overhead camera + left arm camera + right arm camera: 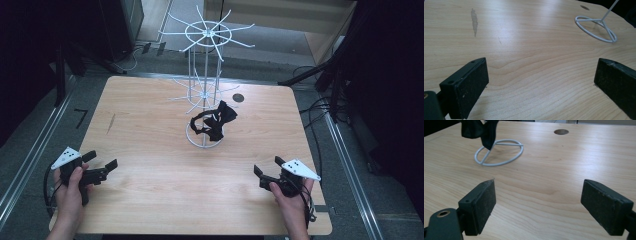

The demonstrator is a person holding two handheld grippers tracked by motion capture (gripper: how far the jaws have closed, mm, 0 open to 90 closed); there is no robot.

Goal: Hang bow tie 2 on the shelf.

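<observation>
My left gripper and right gripper gape wide, empty. Black cloth hangs, probably hooked, on the white rack at twelve o'clock; tugging could topple it.

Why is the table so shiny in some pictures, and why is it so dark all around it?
High view: light falls on the wooden table; the floor and sides stay dark, and the picture is soft. Left gripper view: pale glare across the wood near the top, and the jaws close up look a bit blurry. Right gripper view: a bright sheen by the round hole, and the black cloth casts a faint shadow.
</observation>
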